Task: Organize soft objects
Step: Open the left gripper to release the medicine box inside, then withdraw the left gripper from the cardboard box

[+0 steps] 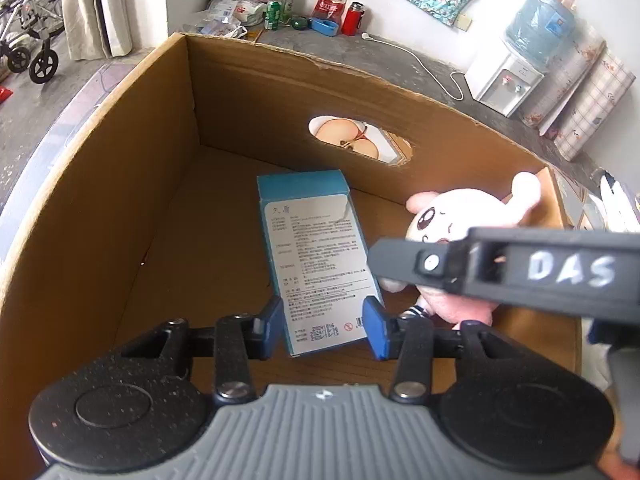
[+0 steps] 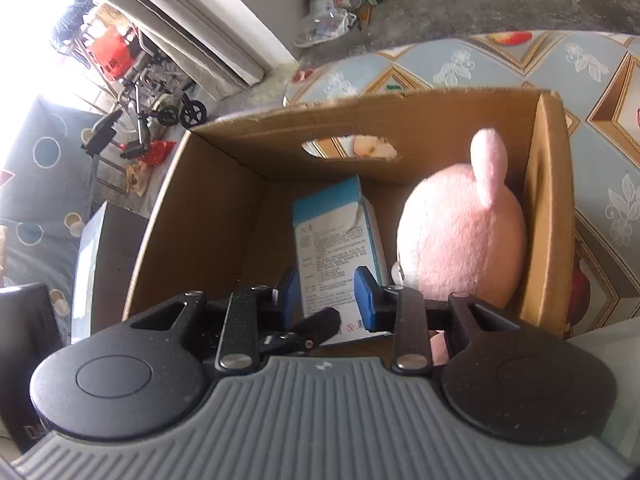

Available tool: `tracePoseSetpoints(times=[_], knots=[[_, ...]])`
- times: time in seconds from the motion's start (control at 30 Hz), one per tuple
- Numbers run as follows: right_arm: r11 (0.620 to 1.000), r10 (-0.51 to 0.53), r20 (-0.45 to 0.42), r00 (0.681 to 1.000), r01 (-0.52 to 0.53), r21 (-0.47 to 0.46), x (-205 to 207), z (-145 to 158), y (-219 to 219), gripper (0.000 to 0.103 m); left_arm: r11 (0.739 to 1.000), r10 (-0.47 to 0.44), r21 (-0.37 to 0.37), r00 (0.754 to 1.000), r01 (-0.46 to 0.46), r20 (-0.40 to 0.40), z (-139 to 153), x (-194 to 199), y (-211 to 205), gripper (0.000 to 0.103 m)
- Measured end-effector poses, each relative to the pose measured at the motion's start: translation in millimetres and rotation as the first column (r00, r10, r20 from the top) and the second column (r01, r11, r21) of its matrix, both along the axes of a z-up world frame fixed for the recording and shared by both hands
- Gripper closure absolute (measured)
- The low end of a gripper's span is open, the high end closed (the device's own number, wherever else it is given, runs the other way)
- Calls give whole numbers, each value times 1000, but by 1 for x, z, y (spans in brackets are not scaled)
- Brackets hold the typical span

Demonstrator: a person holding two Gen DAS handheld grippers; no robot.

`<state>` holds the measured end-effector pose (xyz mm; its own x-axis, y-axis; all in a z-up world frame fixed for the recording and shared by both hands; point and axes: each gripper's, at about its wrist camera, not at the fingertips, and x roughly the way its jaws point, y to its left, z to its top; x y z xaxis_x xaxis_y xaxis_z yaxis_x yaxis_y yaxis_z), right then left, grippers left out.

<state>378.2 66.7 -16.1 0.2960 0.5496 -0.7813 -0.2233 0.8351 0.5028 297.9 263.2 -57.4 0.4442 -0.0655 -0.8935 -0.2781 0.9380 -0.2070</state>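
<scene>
While uncrowded, cardboard box (image 1: 100, 200) left half

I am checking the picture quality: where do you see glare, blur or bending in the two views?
Right wrist view: strong glare washes out the window at upper left; the pink plush toy looks soft. Left wrist view: even light, the printed box is fairly sharp, and the cardboard box rim bends from the fisheye lens.
</scene>
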Motion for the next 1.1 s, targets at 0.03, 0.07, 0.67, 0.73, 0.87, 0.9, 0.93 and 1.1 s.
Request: tracePoseSetpoints(times=[0.03,0.07,0.67,0.73,0.87,0.9,0.93,1.1], knots=[[1000,0,7,1000,0,10,-1,4,-2,73,1000,-2,3,1000,2,-6,0,3,-2,51],[1000,1,19,1000,-1,22,-2,9,-4,73,1000,-5,6,1000,5,-11,-1,5,-4,46],[1000,-24,199,980,22,11,-24,61,-68,73,946,-179,256,979,197,-93,-15,13,-43,35],[1000,-26,194,981,23,15,-25,59,-71,73,930,-205,291,973,226,-103,-12,12,-44,41],[999,-29,188,982,25,25,-31,54,-70,73,911,-226,326,967,252,-117,-5,9,-39,46],[999,-30,186,982,26,28,-32,54,-71,73,920,-220,306,969,243,-109,-4,9,-36,45],[999,-32,183,983,26,33,-33,53,-72,73,935,-209,272,973,228,-97,-2,9,-31,44],[998,-35,172,985,26,55,-35,52,-74,73,997,-19,71,998,23,-53,5,17,-2,32]])
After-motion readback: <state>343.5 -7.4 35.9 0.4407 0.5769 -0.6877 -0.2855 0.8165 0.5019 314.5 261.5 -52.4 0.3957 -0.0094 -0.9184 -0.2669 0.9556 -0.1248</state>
